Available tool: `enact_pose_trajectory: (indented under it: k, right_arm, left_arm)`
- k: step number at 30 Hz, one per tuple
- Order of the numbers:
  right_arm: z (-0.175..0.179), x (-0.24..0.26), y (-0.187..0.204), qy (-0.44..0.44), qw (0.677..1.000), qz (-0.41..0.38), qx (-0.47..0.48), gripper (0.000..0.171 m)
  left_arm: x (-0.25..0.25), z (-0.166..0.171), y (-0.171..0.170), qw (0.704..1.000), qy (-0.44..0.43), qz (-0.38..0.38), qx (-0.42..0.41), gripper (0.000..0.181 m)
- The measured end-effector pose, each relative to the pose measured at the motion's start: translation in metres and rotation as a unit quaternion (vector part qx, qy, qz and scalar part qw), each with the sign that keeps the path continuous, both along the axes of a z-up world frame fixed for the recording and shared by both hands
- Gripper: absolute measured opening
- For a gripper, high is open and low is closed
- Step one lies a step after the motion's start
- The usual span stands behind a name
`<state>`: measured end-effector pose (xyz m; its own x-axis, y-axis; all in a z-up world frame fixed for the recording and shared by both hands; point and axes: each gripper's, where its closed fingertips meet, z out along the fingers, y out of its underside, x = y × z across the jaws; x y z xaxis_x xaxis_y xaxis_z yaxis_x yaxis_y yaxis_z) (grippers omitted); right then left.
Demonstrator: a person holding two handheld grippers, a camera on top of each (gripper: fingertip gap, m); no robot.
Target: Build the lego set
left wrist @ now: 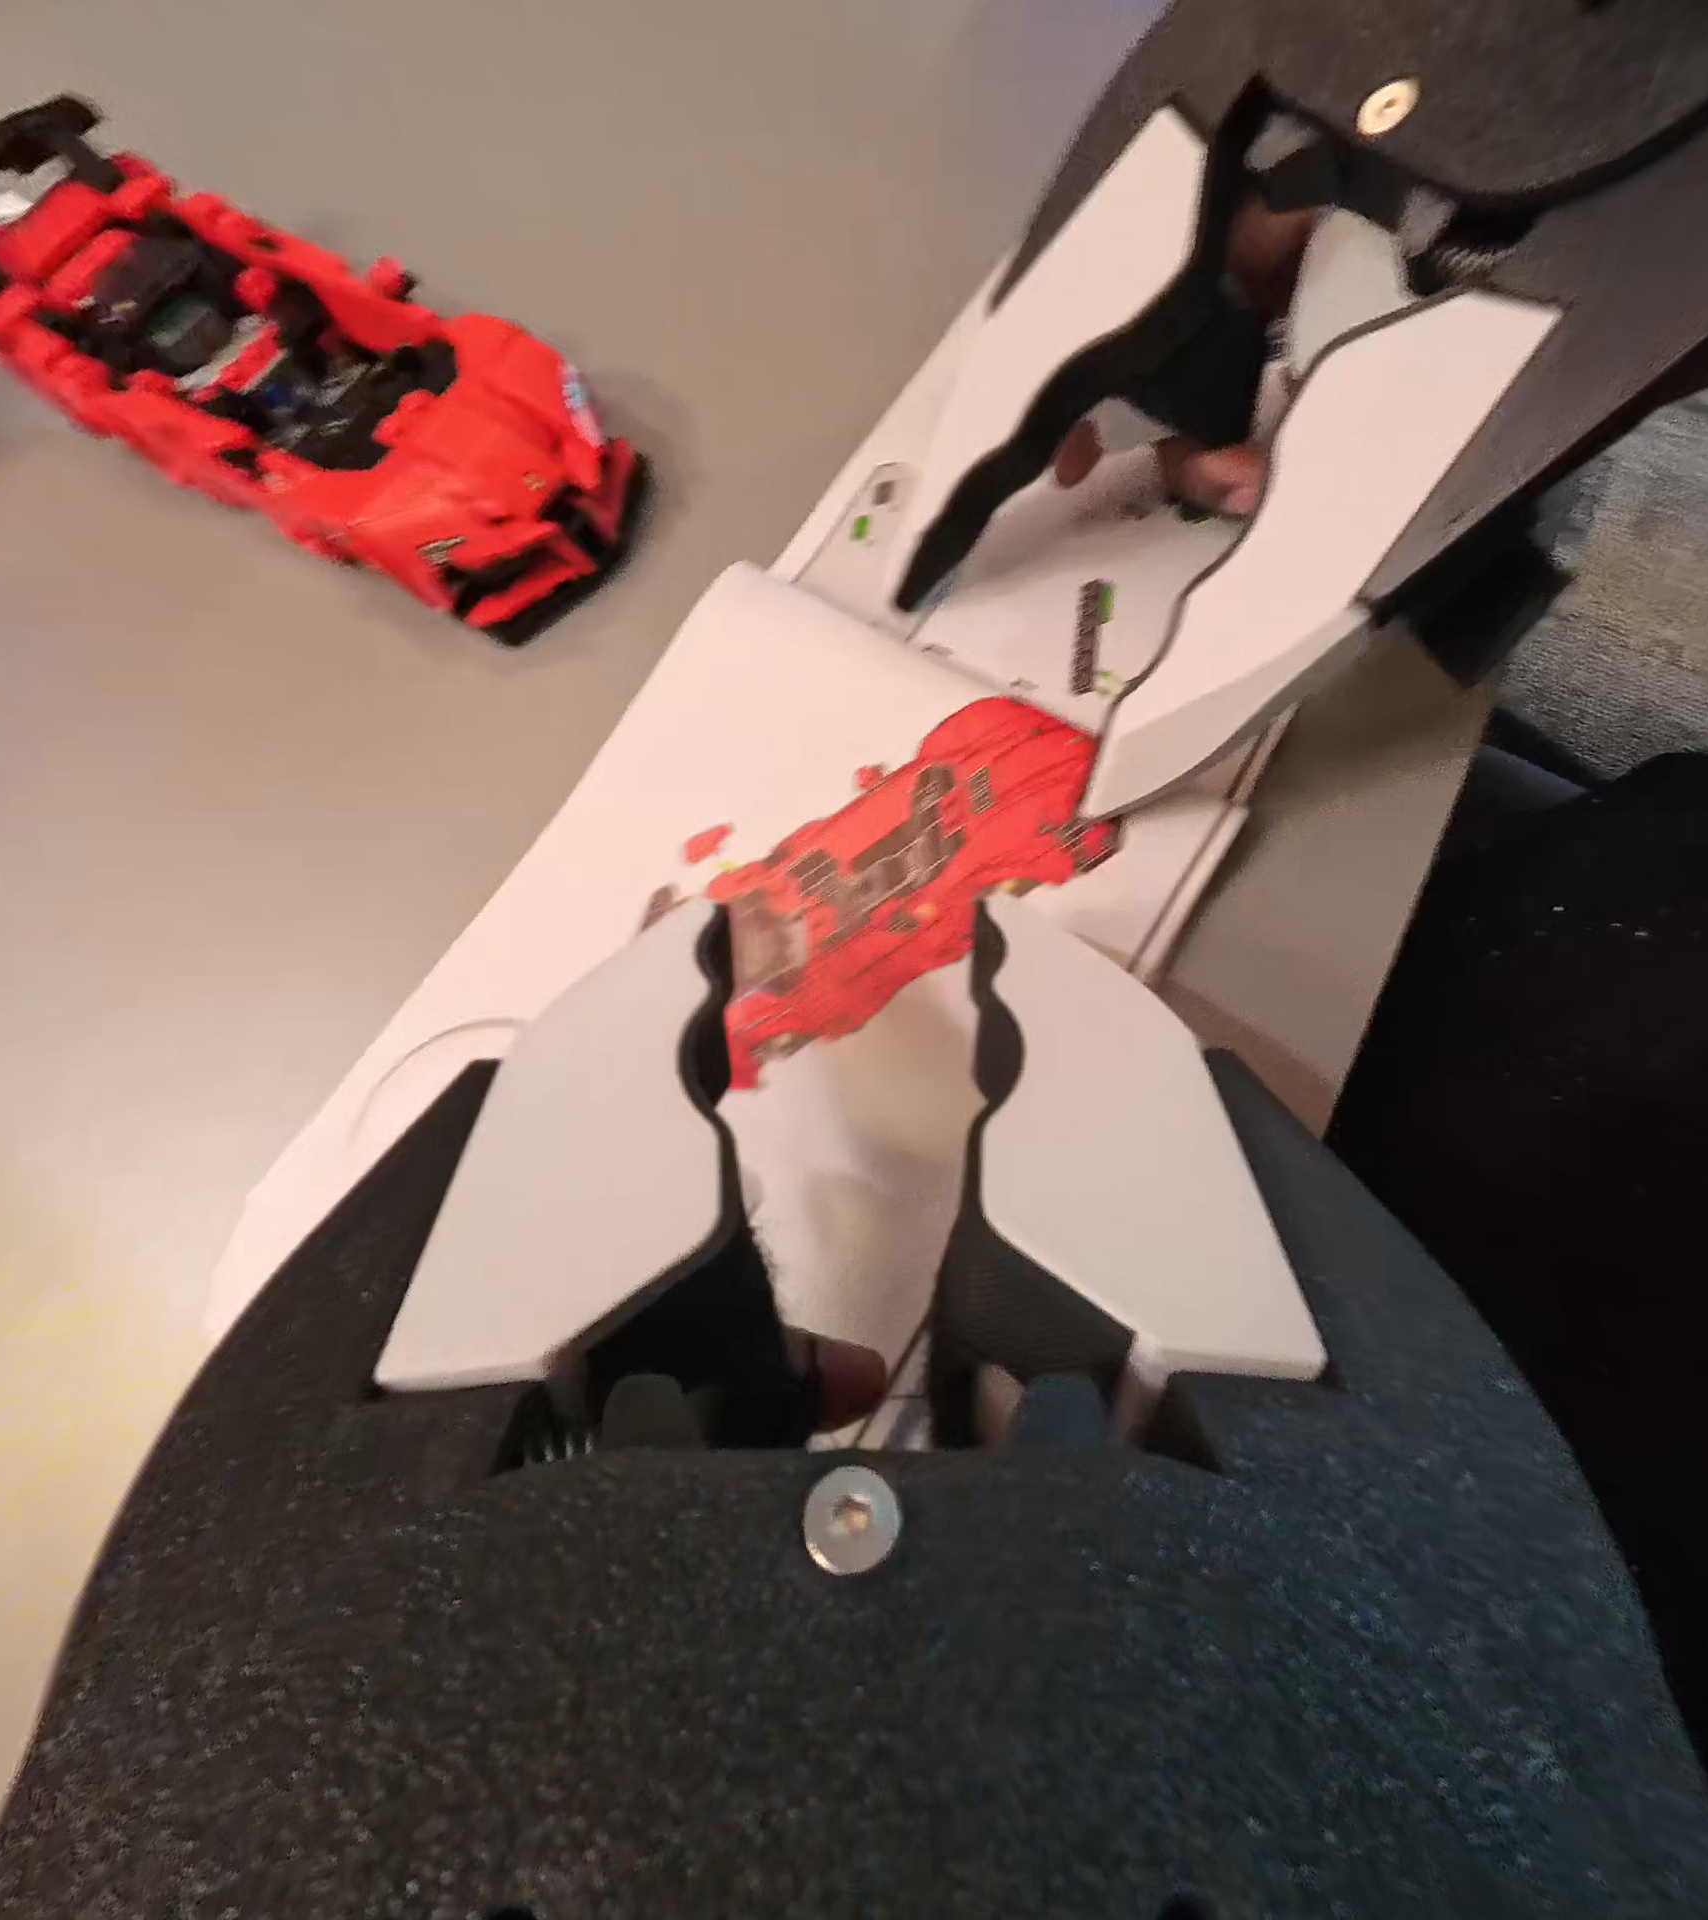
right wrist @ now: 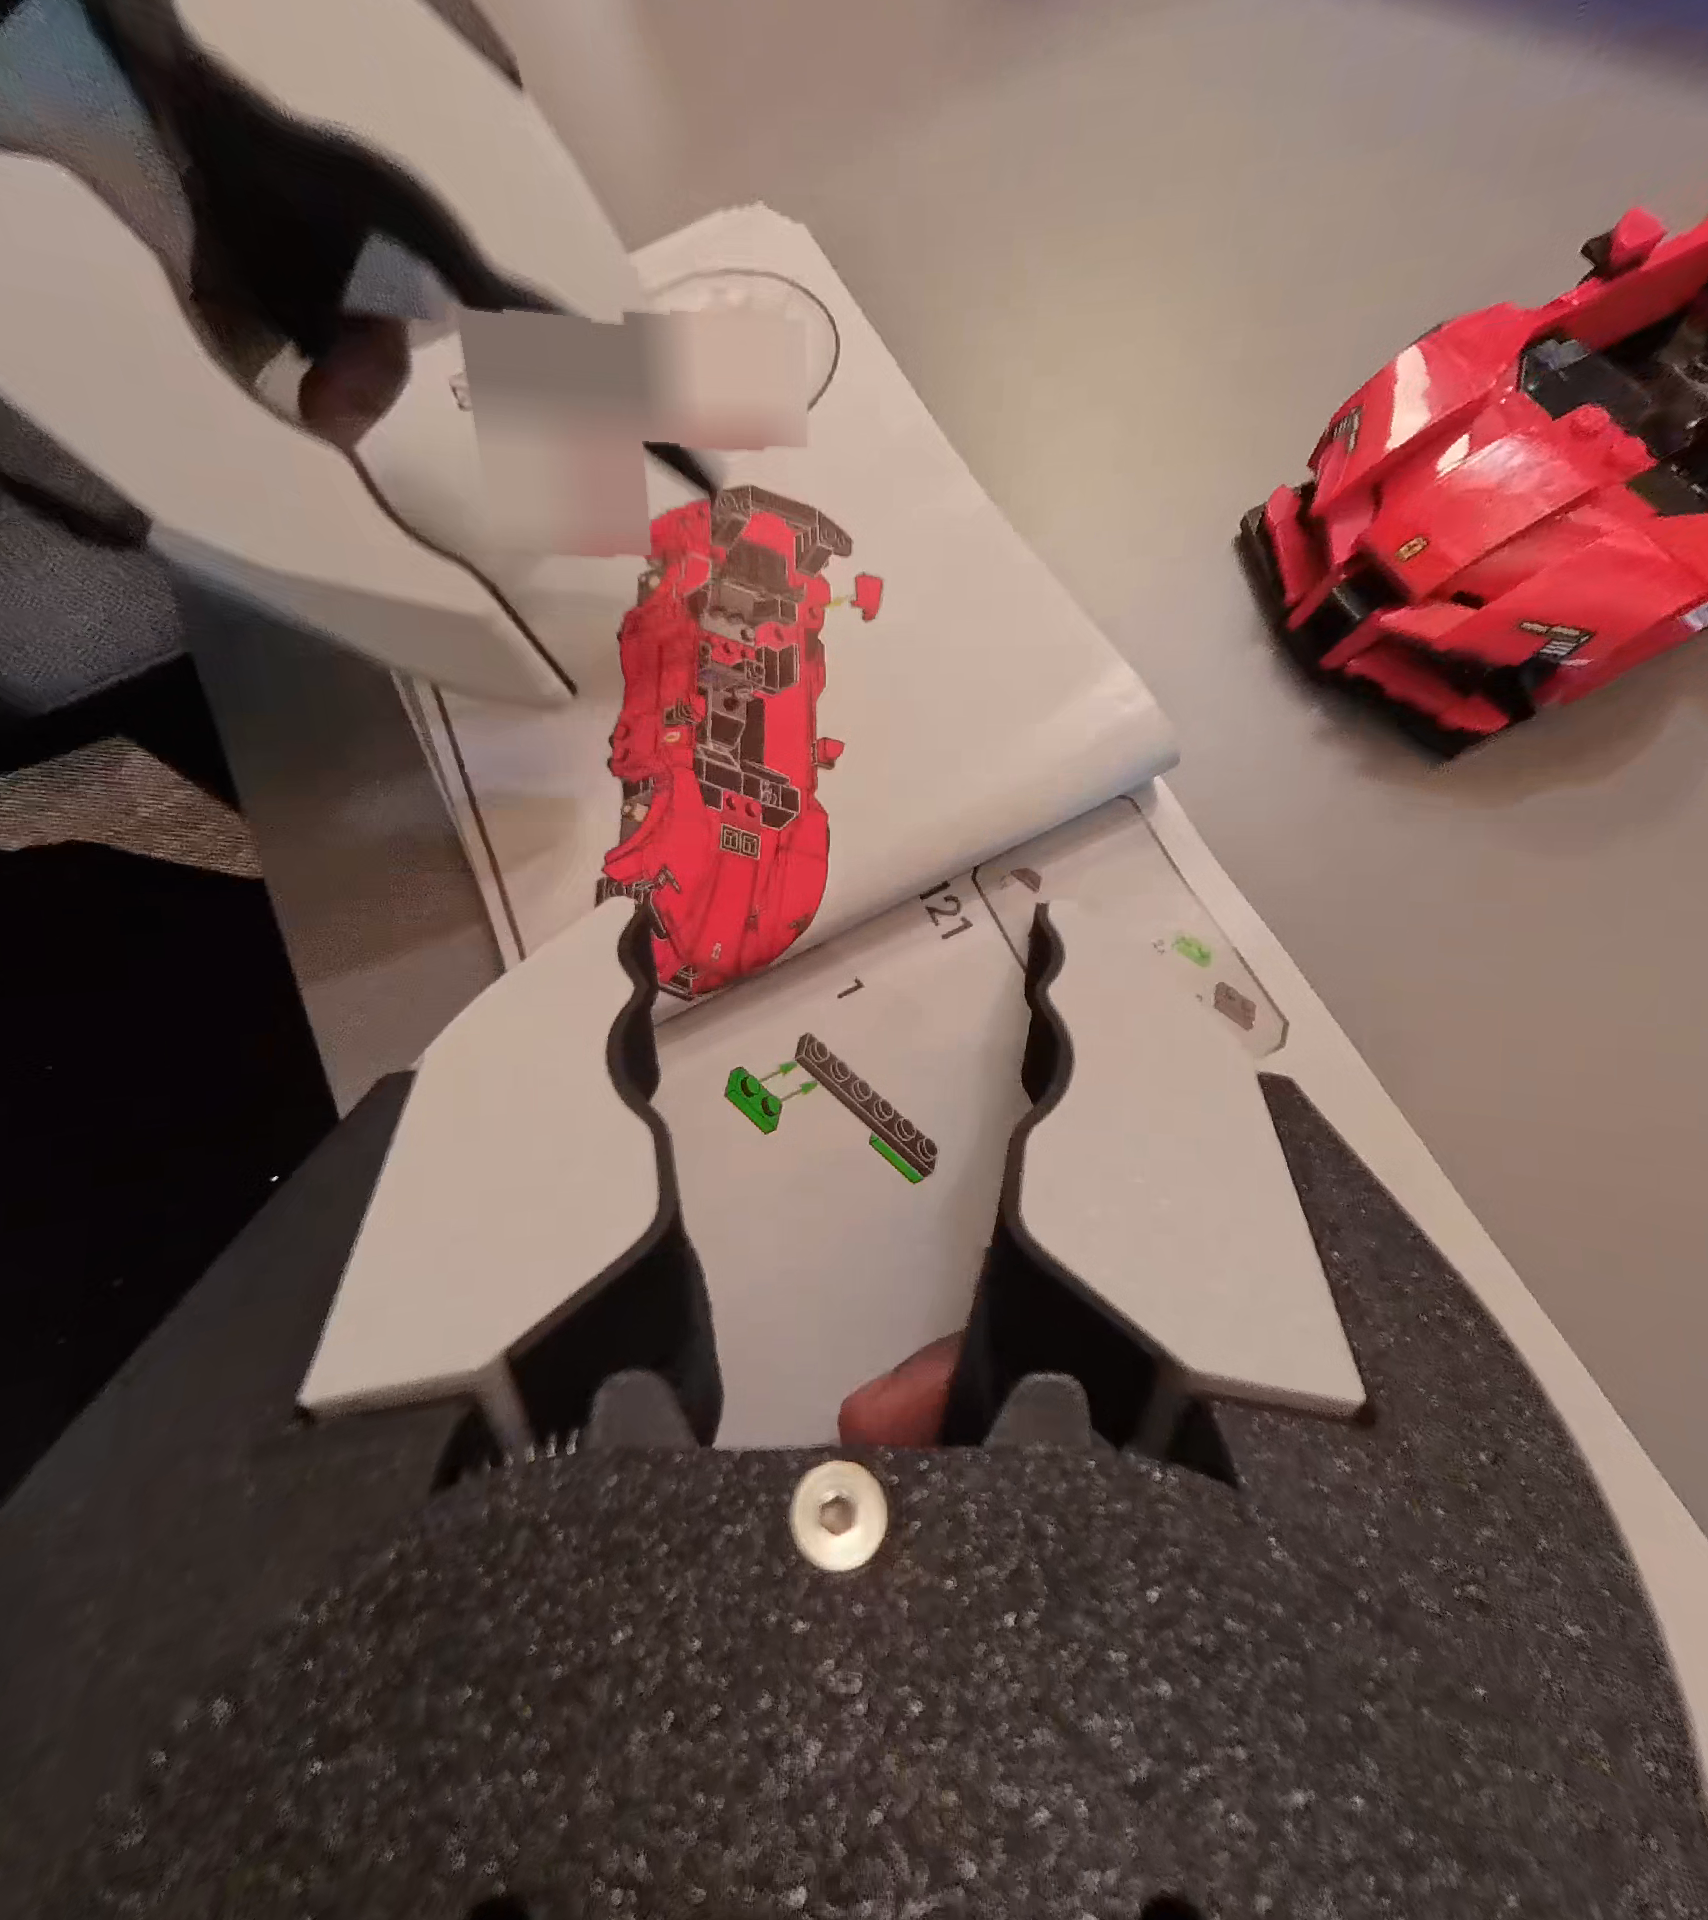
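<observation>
Red brick-built race car [left wrist: 278, 364]: partly assembled, black cockpit area open with loose-looking internals showing, black rear wing, black trim at the nose. Stands on the grey worktop [left wrist: 154, 935], well apart from both tools and beside the booklet; blurred in the left wrist view, sharper in the right wrist view [right wrist: 1556, 499].

Instruction booklet [right wrist: 985, 675]: white, lying open at the worktop's near edge. One page bears a red car diagram, and that page arches upward at the fold. The other page bears a small diagram of a dark long plate with green pieces.

Left tool [left wrist: 845, 925]: white fingers on a black body, jaws parted with a clear gap, tips over the red car diagram. Nothing held; contact with the paper cannot be told.

Right tool [right wrist: 834, 920]: same build, jaws spread wide, poised over the page with the green-piece diagram, gripping nothing. A fingertip of the person shows behind the jaws.

Each tool appears in the other's view, facing it across the booklet.

Surroundings: dark fabric and grey carpet [left wrist: 1660, 582] beyond the worktop's edge.
</observation>
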<state>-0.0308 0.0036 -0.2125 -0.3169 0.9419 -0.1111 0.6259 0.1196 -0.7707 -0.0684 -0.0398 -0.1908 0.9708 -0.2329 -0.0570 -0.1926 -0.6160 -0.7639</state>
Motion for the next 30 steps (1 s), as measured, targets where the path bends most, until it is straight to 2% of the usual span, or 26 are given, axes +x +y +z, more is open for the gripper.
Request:
enact_pose_trajectory:
  k: [2,7,10,12,15,18,19,20,21,22,23,24,27,28,29,30]
  right_arm:
    - [0.0,0.003,0.004,0.0,1.0,0.01,-0.005,0.068]
    - [0.0,0.014,0.019,-0.001,1.0,0.018,-0.008,0.068]
    - [0.003,0.026,0.021,0.004,0.998,0.051,-0.02,0.063]
    - [0.012,0.028,0.024,0.032,0.998,0.054,-0.018,0.068]
    - [0.035,0.024,0.029,0.065,0.997,0.025,-0.014,0.083]
    - [0.046,0.02,0.026,0.063,0.998,0.011,0.015,0.121]
    - [0.047,0.019,0.026,0.059,0.998,0.007,0.035,0.129]
    - [0.047,0.017,0.029,0.056,0.997,-0.005,0.056,0.127]
    - [0.047,0.015,0.032,0.052,0.996,-0.022,0.072,0.112]
    - [0.05,0.015,0.034,0.055,0.995,-0.033,0.08,0.07]
    - [0.056,0.016,0.03,0.069,0.994,-0.026,0.079,0.004]
    - [0.062,0.015,0.027,0.085,0.993,-0.027,0.071,0.0]
    - [0.073,0.015,0.036,0.099,0.989,-0.065,0.085,0.0]
    - [0.077,0.014,0.043,0.109,0.985,-0.089,0.097,0.005]
    - [0.082,0.014,0.048,0.117,0.981,-0.111,0.106,0.029]
    - [0.083,0.015,0.05,0.117,0.979,-0.118,0.115,0.053]
  left_arm:
    - [-0.018,0.005,-0.009,1.0,0.013,0.025,0.001,0.053]
    - [-0.039,0.01,-0.023,0.999,0.011,0.041,0.007,0.044]
    - [-0.044,0.01,-0.027,0.999,0.008,0.045,0.003,0.041]
    - [-0.043,0.009,-0.028,0.999,0.005,0.038,-0.006,0.042]
    - [-0.038,0.016,-0.024,0.999,-0.008,0.03,-0.007,0.075]
    - [-0.028,0.029,-0.019,0.999,-0.031,0.019,-0.001,0.112]
    - [-0.026,0.032,-0.018,0.999,-0.029,0.017,-0.003,0.124]
    - [-0.024,0.034,-0.016,1.0,-0.021,0.013,-0.003,0.124]
    - [-0.019,0.036,-0.014,1.0,-0.017,-0.002,-0.002,0.109]
    - [-0.009,0.037,-0.016,0.999,-0.023,-0.031,-0.006,0.048]
    - [0.0,0.04,-0.015,0.998,-0.04,-0.048,-0.003,0.0]
    - [0.002,0.043,-0.011,0.998,-0.047,-0.038,0.006,0.0]
    - [-0.01,0.048,-0.004,1.0,0.015,0.009,0.013,0.0]
    - [-0.01,0.051,-0.002,1.0,0.017,0.018,0.014,0.001]
    - [-0.01,0.054,0.001,0.999,0.013,0.032,0.017,0.029]
    - [-0.014,0.056,0.004,0.998,0.016,0.057,0.019,0.097]
